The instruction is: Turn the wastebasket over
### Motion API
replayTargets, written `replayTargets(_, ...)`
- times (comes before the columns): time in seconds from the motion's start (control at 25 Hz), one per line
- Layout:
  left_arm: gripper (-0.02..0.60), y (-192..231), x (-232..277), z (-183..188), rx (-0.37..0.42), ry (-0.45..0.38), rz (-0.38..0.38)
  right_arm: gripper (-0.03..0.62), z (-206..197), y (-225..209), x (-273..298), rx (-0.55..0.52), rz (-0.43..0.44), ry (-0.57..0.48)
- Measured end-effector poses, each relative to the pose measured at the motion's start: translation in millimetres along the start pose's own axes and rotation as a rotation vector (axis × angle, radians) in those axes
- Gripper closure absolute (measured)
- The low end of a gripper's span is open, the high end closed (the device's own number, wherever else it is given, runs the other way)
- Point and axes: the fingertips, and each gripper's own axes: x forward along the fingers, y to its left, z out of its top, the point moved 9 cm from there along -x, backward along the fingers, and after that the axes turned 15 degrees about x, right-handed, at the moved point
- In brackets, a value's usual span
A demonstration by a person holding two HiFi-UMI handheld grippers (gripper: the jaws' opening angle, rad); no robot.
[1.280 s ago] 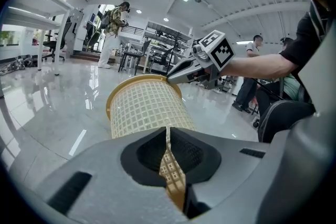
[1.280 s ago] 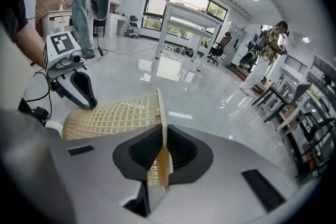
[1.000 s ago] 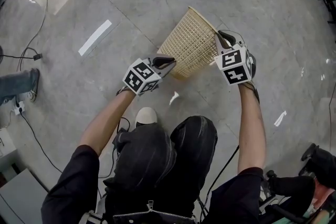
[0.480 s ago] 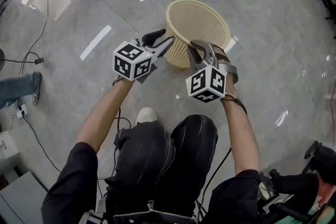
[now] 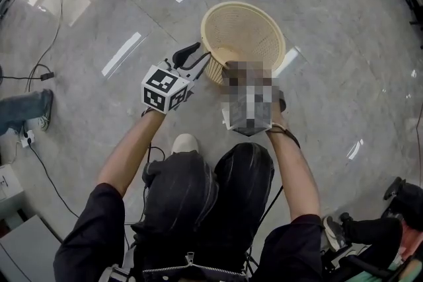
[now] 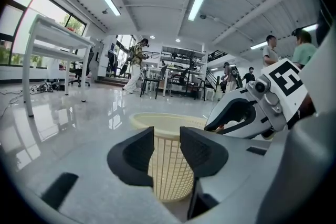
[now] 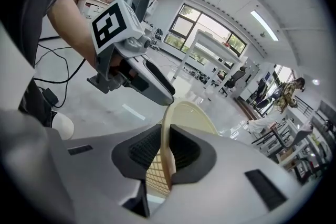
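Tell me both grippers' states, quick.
Left gripper: open, jaws just been opening; wastebasket between them, not gripped.
Right gripper: shut on the wastebasket rim, jaws just been opening slightly.

The wastebasket [image 5: 243, 33], tipped on its side a second ago, now stands mouth-up, the left gripper [image 5: 198, 56] lifts off its wall with jaws just opening, and the right gripper [image 7: 167, 152], its jaws eased slightly on the rim, sits nearer the person.

Right gripper [image 7: 167, 150] blurred in head view
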Motion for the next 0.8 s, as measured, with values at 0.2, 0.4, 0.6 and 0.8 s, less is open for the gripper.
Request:
replayTargets(0.2,0.440,-9,-7,-8,-0.007,-0.004,0.019,0.545,0,18,7,-0.063,0.048,0.025)
replayTargets(0.4,0.440,-19,-2,-22,0.013,0.074,-0.001,0.543,-13,31,15,-0.045,0.092,0.065)
replayTargets(0.6,0.440,-25,-1,-34,0.026,0.101,-0.002,0.543,-23,39,21,0.003,0.111,0.078)
replayTargets(0.8,0.440,-23,2,-32,0.031,0.108,0.005,0.545,-16,32,10,0.101,0.130,0.026)
